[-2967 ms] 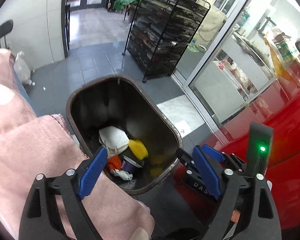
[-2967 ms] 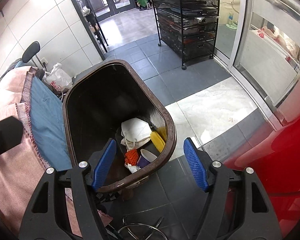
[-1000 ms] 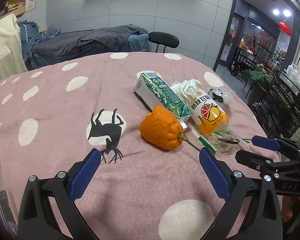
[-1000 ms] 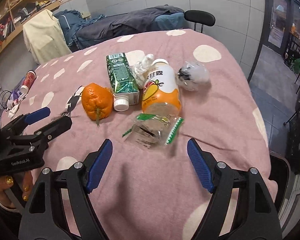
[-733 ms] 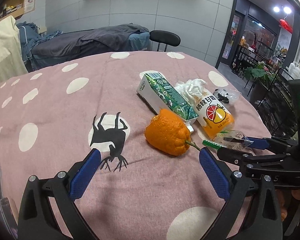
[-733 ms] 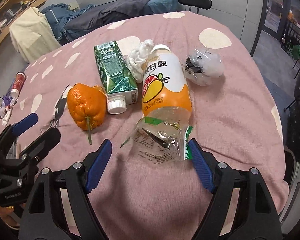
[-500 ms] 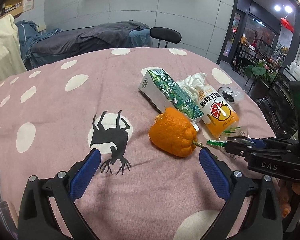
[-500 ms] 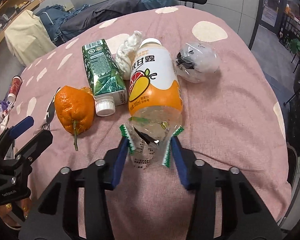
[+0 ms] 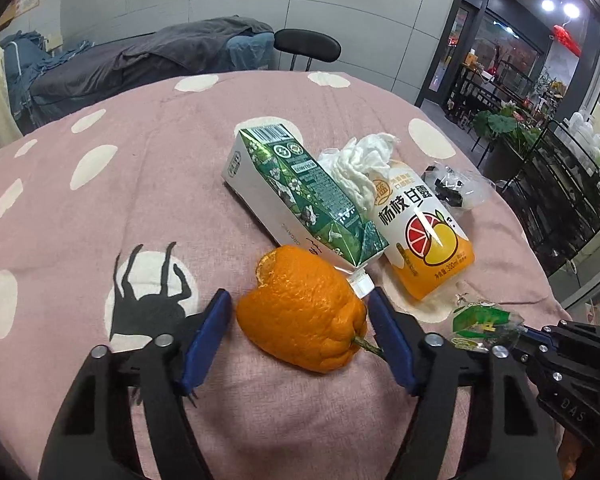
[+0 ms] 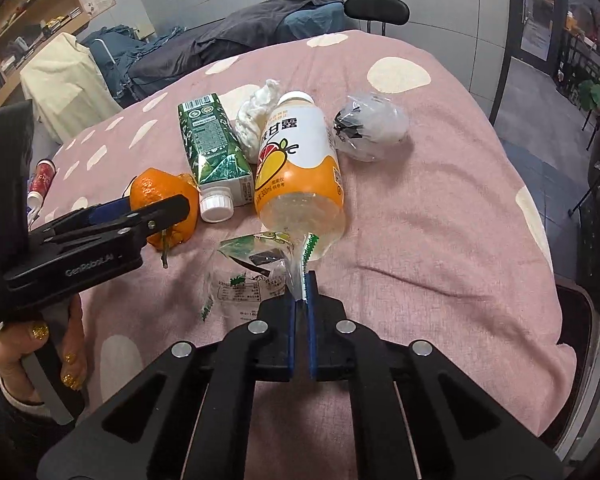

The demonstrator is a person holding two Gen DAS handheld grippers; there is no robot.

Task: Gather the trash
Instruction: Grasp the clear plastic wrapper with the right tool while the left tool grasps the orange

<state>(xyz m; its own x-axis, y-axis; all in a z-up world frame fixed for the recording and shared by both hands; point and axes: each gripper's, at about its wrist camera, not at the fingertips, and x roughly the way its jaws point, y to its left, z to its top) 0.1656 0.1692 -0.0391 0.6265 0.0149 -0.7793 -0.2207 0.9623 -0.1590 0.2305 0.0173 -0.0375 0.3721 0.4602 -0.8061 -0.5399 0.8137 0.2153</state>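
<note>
An orange peel (image 9: 304, 312) lies on the pink spotted tablecloth (image 9: 100, 208). My left gripper (image 9: 300, 312) has closed around the peel, one blue pad on each side. My right gripper (image 10: 301, 292) is shut on the edge of a clear plastic wrapper with green print (image 10: 256, 276); the wrapper also shows in the left wrist view (image 9: 480, 324). Beyond lie a green carton (image 9: 300, 196), a crumpled white tissue (image 9: 360, 164), an orange juice bottle (image 9: 420, 232) and a clear bag with dark scraps (image 10: 368, 128).
The table drops off at the right edge (image 10: 556, 280), with dark floor and a black rack (image 9: 560, 184) beyond. A black chair (image 10: 376, 10) and a cloth-covered couch (image 10: 240, 36) stand behind the table. A red tube (image 10: 40, 178) lies at the table's left.
Both grippers left the bin and came to the table. The right gripper closed on the wrapper. The left gripper moved forward and closed around the orange peel.
</note>
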